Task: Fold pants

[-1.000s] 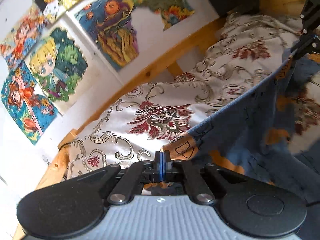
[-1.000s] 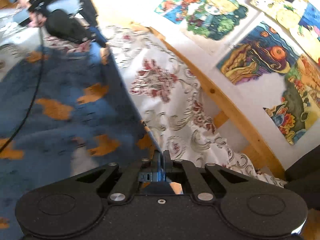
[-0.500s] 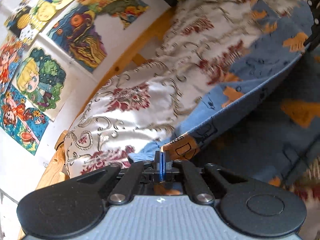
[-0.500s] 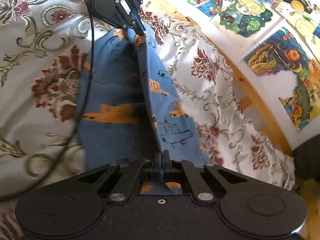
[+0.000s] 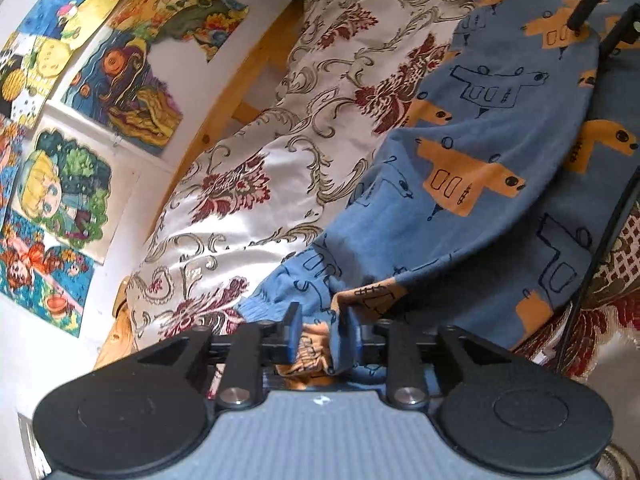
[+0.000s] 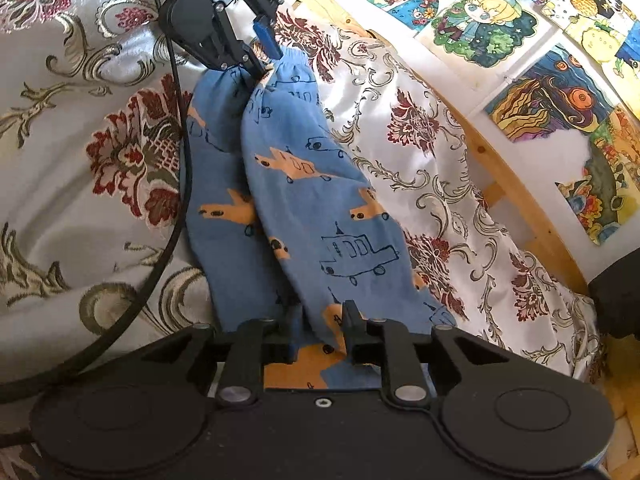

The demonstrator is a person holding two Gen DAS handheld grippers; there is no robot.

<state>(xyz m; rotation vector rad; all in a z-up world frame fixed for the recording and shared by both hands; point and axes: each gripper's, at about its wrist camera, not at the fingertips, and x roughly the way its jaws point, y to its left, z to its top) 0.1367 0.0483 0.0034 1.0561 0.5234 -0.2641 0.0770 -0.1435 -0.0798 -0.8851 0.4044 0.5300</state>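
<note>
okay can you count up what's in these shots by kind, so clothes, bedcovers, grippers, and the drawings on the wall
Pants: 1, blue with orange vehicles
Bedspread: 1, floral
Grippers: 2, left gripper and right gripper, both open with the fabric between their fingers
Wall drawings: at least 5; edges cropped
Total: at least 9

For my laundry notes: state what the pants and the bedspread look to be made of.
Pants: soft matte knit, likely cotton jersey; dull surface, limp folds, gathered elastic waistband.
Bedspread: woven satin-like brocade, possibly synthetic; bright sheen, raised scroll and flower pattern.
</note>
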